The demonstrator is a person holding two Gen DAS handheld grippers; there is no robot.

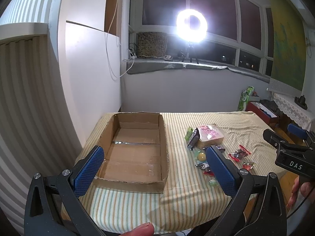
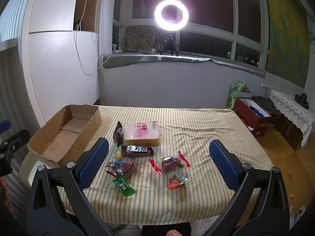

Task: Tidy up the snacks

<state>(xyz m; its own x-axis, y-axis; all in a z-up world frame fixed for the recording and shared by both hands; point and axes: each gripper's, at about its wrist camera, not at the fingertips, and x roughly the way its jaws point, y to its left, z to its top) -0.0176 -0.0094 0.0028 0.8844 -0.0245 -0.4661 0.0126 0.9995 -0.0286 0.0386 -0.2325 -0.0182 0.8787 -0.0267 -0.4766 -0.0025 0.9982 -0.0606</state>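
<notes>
An empty cardboard box point(image 1: 135, 153) lies on the striped tablecloth at the left; it also shows in the right wrist view point(image 2: 65, 131). Several snacks lie in a loose group: a bagged bread loaf point(image 2: 142, 134), a dark Snickers bar point(image 2: 137, 150), a second dark bar point(image 2: 118, 132), a round wrapped cake point(image 2: 171, 162), a green packet point(image 2: 123, 186), a red triangular packet point(image 2: 177, 181). My left gripper point(image 1: 154, 167) is open above the box's near end. My right gripper point(image 2: 158, 162) is open, empty, above the snacks; it also shows in the left wrist view point(image 1: 291, 147).
The striped tablecloth point(image 2: 196, 129) covers the table, which meets the white wall at left. A red box point(image 2: 254, 118) and a green bag point(image 2: 233, 96) sit on the floor at right. A ring light point(image 2: 171, 13) stands on the window sill.
</notes>
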